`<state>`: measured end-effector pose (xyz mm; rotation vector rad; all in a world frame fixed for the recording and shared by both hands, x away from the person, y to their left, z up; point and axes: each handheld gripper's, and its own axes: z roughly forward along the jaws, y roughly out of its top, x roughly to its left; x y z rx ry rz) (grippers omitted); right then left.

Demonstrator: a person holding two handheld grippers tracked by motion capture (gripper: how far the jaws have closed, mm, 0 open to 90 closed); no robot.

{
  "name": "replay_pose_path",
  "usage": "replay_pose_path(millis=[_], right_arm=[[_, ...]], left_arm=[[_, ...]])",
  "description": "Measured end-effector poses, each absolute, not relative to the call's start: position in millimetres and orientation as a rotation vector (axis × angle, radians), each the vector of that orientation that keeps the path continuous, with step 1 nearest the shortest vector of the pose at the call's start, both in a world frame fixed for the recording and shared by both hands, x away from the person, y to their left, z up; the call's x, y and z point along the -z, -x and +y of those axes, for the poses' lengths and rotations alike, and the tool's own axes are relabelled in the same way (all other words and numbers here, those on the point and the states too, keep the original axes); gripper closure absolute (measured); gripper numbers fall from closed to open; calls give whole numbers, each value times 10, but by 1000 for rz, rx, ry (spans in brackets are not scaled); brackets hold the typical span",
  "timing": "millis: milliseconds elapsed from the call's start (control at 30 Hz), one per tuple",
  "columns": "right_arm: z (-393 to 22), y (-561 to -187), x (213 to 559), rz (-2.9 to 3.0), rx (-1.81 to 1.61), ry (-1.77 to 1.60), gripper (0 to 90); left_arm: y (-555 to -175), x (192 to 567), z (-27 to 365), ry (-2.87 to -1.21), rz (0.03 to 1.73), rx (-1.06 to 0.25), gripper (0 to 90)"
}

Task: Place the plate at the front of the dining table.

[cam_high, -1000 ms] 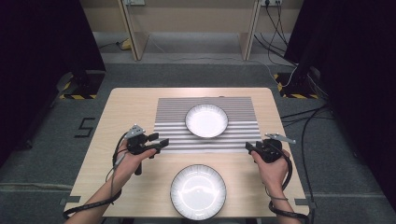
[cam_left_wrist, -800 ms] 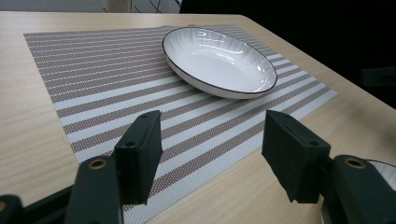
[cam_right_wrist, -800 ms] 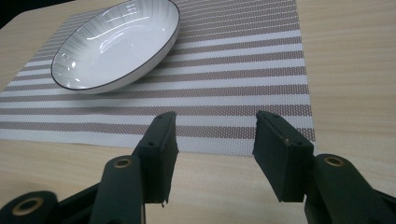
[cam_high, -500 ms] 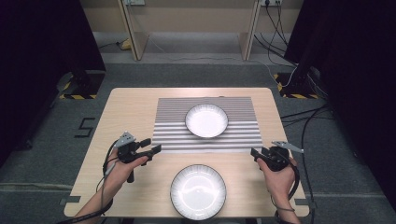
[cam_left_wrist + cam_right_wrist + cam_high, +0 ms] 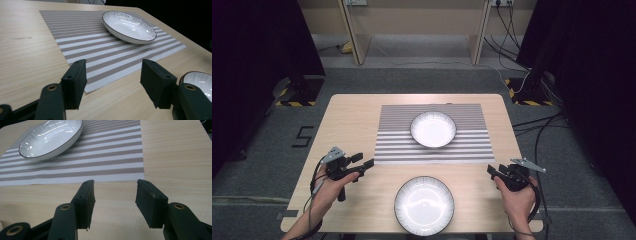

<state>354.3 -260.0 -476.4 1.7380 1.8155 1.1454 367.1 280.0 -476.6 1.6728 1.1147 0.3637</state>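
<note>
Two white glazed ceramic bowls with dark rims: one (image 5: pixel 433 129) on the grey-and-white striped woven placemat (image 5: pixel 432 150) mid-counter, one (image 5: pixel 424 205) at the near edge. Left gripper (image 5: pixel 362 162) and right gripper (image 5: pixel 493 172) near the placemat's near corners, jaws open and empty. Probably rigid, fairly heavy, slippery, breakable; best pinched across the rim.

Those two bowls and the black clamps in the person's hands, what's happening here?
A person sits at a wooden table, holding a two-jaw tool in each hand. The left tool and right tool are both open and hold nothing. One white bowl sits on a striped placemat; a second bowl rests on the bare table nearer the person.
</note>
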Motion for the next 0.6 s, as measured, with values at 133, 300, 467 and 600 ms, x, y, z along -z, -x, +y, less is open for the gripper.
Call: replay_pose_path(millis=[133, 300, 467, 600], right_arm=[[-2638, -3489, 4796, 1804, -1144, -1754, 491], [-2698, -3428, 4857, 1792, -1136, -1776, 491], [-2748, -3380, 4881, 1779, -1149, -1780, 490], [-2768, -3353, 4903, 1774, -1146, -1787, 490]], left_arm=[[-3622, 4819, 2874, -1674, 1136, -368, 374], [-3558, 4865, 2953, -1682, 1149, -377, 374], [-3512, 4883, 3023, -1673, 1167, -384, 374], [-3483, 4917, 3068, -1666, 1181, -383, 374]])
